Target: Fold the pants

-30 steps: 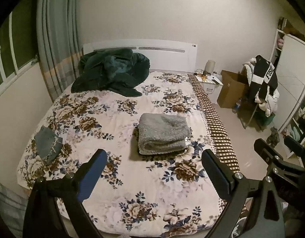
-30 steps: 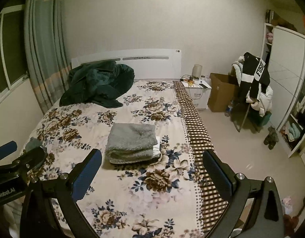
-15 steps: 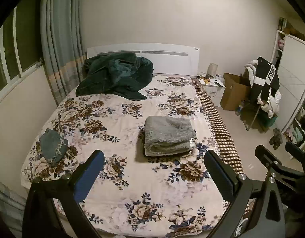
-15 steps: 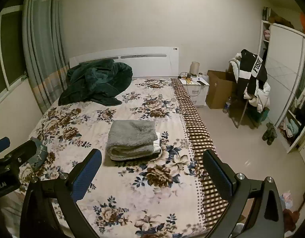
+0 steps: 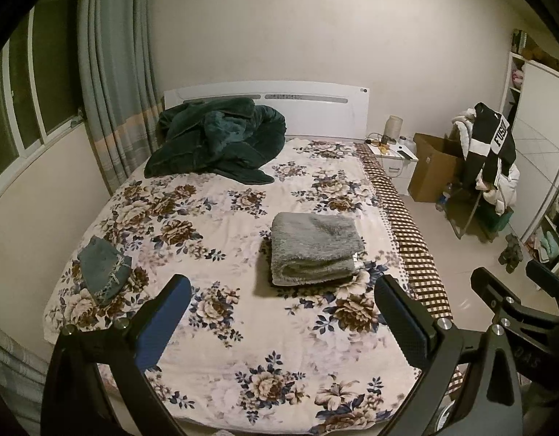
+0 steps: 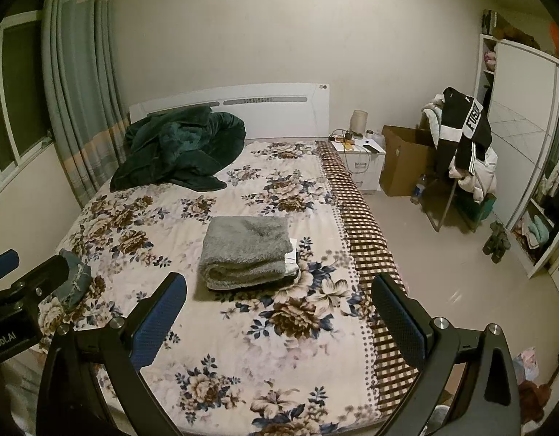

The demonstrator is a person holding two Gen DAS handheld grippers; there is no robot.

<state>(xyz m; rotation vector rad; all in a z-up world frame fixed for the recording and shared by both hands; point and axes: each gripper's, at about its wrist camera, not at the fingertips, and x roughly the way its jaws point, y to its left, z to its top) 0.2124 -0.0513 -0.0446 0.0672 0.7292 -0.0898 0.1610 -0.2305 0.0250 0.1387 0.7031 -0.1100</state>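
Note:
A folded grey fleece pair of pants lies in a neat stack near the middle right of the floral bed; it also shows in the right wrist view. My left gripper is open and empty, held above the foot of the bed, well short of the pants. My right gripper is open and empty too, beside the left one. A small folded denim piece lies at the bed's left edge, partly hidden by the left gripper in the right wrist view.
A dark green blanket is heaped by the white headboard. Right of the bed stand a nightstand, a cardboard box and a chair piled with clothes. A wardrobe lines the right wall; curtains hang left.
Both grippers have drawn back and up from the bed, so the pants look farther off and more of the room shows. The pants have not moved.

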